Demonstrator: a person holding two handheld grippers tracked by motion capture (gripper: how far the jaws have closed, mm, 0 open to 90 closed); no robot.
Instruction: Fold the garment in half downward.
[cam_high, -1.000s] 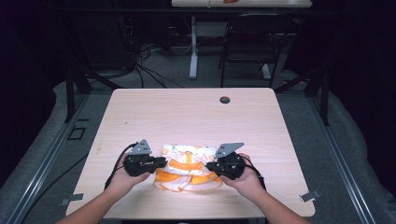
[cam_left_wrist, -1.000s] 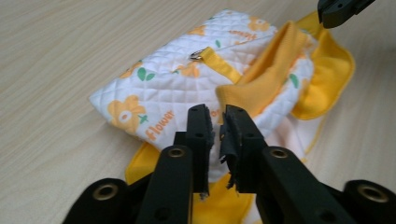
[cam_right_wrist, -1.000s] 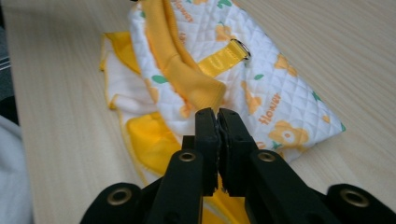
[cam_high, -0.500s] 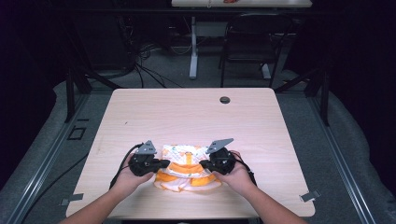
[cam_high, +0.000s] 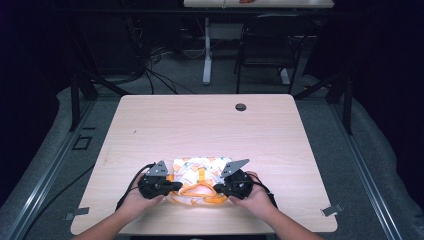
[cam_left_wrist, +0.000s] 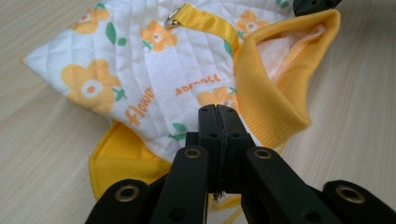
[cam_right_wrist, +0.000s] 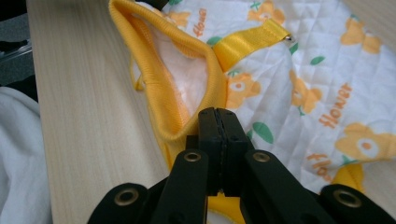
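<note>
Your left gripper is clamped tight on the near left edge of the quilted flower-print garment, and your right gripper is pinched shut on its yellow ribbed collar. The garment lies on the wooden table, at the near edge, between your hands, yellow strap on top

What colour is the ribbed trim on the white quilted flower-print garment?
Yellow-orange ribbed trim on the white quilted flower-print garment, clearest in the left gripper view.
</note>
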